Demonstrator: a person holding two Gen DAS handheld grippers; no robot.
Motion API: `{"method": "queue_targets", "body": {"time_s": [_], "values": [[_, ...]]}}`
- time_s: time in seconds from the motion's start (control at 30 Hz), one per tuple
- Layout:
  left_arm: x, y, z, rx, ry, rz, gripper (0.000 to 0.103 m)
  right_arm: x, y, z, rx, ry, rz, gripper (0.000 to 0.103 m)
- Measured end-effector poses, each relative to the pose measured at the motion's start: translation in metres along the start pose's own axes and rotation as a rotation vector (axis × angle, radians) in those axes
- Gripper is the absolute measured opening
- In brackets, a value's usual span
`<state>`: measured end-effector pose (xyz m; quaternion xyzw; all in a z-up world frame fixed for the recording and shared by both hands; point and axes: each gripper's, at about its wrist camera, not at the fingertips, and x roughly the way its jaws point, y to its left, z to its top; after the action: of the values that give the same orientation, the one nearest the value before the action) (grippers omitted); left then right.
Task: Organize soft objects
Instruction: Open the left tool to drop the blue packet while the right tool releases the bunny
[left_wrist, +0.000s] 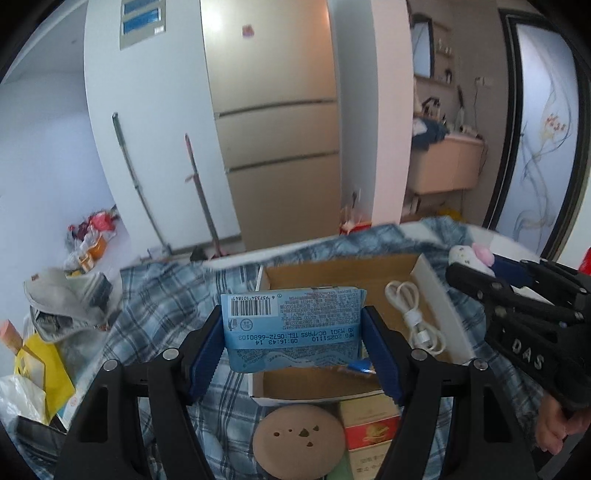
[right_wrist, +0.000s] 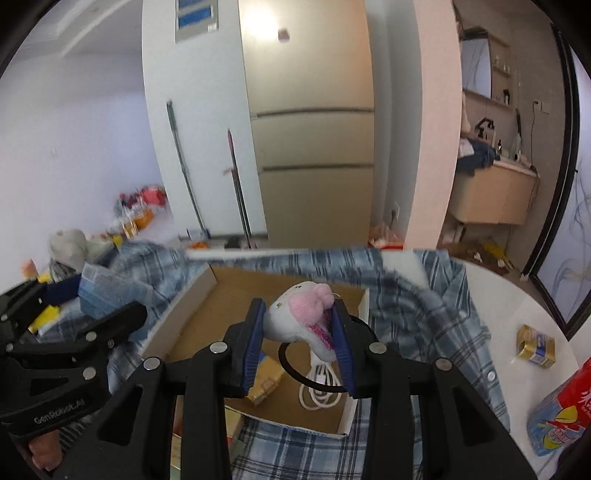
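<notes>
surface: white round table (right_wrist: 517, 306), bare only at its right side
cover: blue plaid cloth (right_wrist: 443, 325), rumpled, spread over most of the top
on cloth: open cardboard box (right_wrist: 192, 295); round tan lid (left_wrist: 299, 439) and red-and-cream carton (left_wrist: 369, 424) just in front of it
on bare top: small gold pack (right_wrist: 535, 345); red-and-blue bag (right_wrist: 557, 413) near edge

A cardboard box (left_wrist: 343, 273) is set on a plaid cloth (left_wrist: 155, 295) spread over the counter (right_wrist: 517, 295). A coiled cable (left_wrist: 417, 317) is laid inside the box at its right side. A tissue pack (left_wrist: 291, 325) is held above the box's left part, a plush toy (right_wrist: 303, 317) above its right. A round disc (left_wrist: 299, 439) and a carton (left_wrist: 369, 424) are placed before the box.
</notes>
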<state>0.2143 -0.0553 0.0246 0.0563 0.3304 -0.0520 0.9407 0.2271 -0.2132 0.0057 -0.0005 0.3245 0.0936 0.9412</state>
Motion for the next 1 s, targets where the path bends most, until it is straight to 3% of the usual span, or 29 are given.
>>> {"method": "queue_targets", "body": {"time_s": [0.13,0.43,0.73,0.8,0.87,0.93,1.0], "values": [[0.025,0.0,-0.007,-0.007,0.072,-0.014,0.073,0.021,0.007,-0.007,-0.034,0.075,-0.006,0.035],[0.053,0.005,-0.016,-0.008,0.152,-0.006,0.073,0.041,0.002,-0.015,-0.03,0.137,-0.024,0.035],[0.068,0.007,-0.021,-0.004,0.22,-0.049,0.074,0.066,0.003,-0.027,-0.06,0.244,-0.042,0.036],[0.068,0.008,-0.021,-0.014,0.212,-0.048,0.08,0.068,0.001,-0.028,-0.052,0.251,-0.039,0.036],[0.067,0.008,-0.021,-0.008,0.201,-0.056,0.086,0.067,0.0,-0.028,-0.044,0.246,-0.036,0.044],[0.063,0.005,-0.021,0.016,0.181,-0.035,0.087,0.066,0.001,-0.026,-0.038,0.232,-0.049,0.073],[0.061,0.003,-0.02,0.032,0.166,-0.017,0.087,0.061,0.0,-0.025,-0.032,0.204,-0.062,0.077]]}}
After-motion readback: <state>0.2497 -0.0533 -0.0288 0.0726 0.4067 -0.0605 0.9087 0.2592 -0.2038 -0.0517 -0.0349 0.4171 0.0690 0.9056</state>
